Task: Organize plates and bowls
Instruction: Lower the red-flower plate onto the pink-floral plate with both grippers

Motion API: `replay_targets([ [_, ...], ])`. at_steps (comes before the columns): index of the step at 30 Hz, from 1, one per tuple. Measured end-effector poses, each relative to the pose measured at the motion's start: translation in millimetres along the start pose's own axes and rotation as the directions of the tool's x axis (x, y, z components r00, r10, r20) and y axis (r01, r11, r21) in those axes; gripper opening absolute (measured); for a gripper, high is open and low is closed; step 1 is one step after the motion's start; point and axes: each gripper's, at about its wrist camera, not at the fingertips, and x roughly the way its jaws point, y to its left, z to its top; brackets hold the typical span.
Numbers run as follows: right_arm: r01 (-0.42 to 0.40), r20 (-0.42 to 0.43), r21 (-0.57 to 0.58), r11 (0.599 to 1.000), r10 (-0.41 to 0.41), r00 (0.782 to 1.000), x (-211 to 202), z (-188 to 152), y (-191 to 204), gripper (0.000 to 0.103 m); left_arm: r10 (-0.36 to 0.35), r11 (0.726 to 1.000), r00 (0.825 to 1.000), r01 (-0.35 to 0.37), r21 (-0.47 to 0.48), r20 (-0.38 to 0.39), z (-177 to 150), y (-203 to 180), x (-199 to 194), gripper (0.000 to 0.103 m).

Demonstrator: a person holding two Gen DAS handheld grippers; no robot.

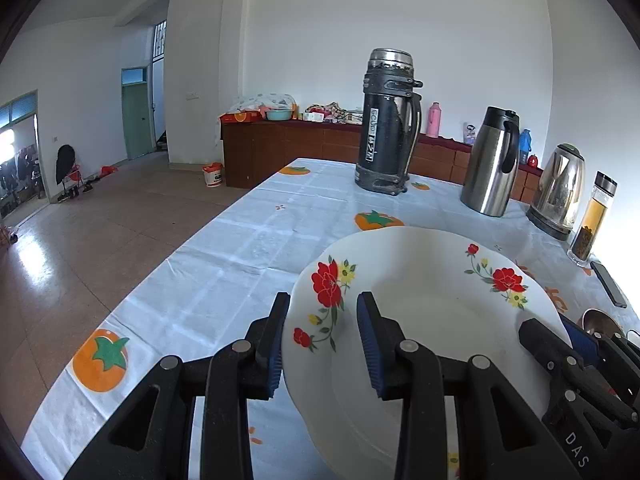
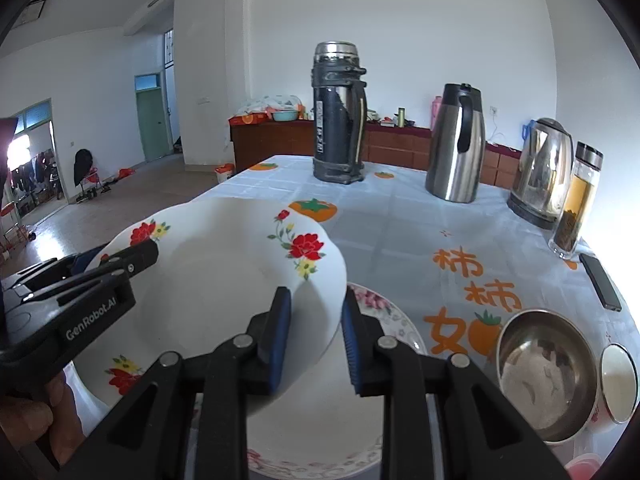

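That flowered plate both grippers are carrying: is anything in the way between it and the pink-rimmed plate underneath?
Nothing visible. The flowered plate hangs directly above the pink-rimmed plate, whose visible surface looks bare. The steel bowl sits off to the side.

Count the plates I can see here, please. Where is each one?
2. The white plate with red flowers is held up by both its rims, in the jaws of both grippers. A second plate with a pink flower rim lies on the table beneath it. Others may be hidden underneath.

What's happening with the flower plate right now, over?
Both tools clamped on flower plate rim, left tool, right tool. Plate lifted above pink-rimmed plate. Steel bowl alongside, not blocking.
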Motion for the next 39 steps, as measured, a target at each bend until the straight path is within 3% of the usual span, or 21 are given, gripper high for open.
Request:
replay_targets([
  [18,0.057,-0.003,0.043,0.997,-0.057,0.998,-9,-9,-38,0.025,-0.041,0.999,0.999,0.041,0.026,-0.003,-6,-42,4,0.036],
  [39,0.089,-0.037,0.053,0.995,-0.087,0.995,-6,-18,-55,0.025,-0.067,0.995,0.997,0.069,0.068,-0.031,-17,-57,17,0.036],
])
